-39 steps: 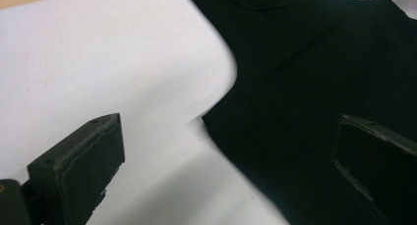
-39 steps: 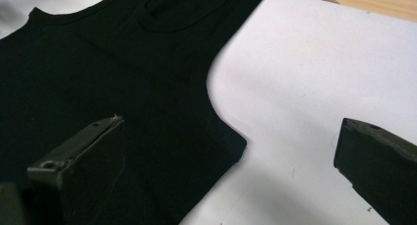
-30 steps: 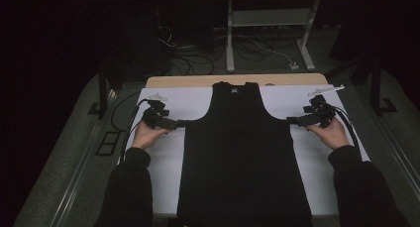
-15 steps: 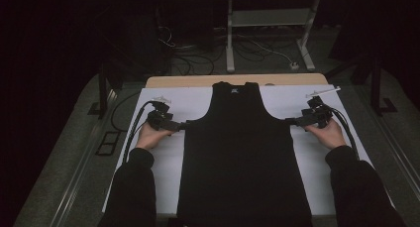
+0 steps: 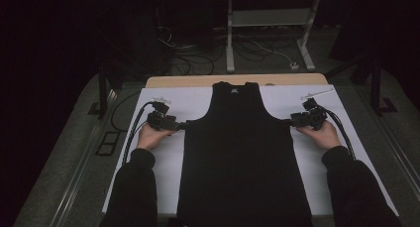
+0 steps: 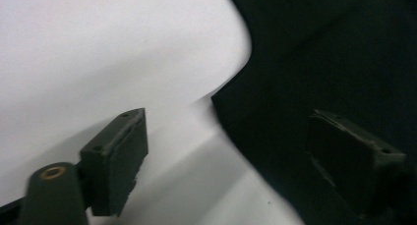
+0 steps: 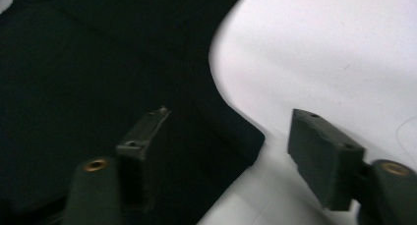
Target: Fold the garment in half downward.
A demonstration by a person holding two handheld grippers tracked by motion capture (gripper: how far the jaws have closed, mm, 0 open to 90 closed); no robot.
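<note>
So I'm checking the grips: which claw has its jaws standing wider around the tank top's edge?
The right claw: its jaws stand wider, straddling the corner under the armhole of the black tank top. The left claw shows a narrower gap. Both have just been closing.

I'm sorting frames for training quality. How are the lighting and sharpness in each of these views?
High view: dim, with dark surroundings; the black tank top is nearly detailless against the bright white sheet. Left gripper view: soft focus, the pads blurred, with a grey shadow on the sheet beside the shirt edge. Right gripper view: also soft, the sheet near overexposed, the fabric's folds barely readable.
</note>
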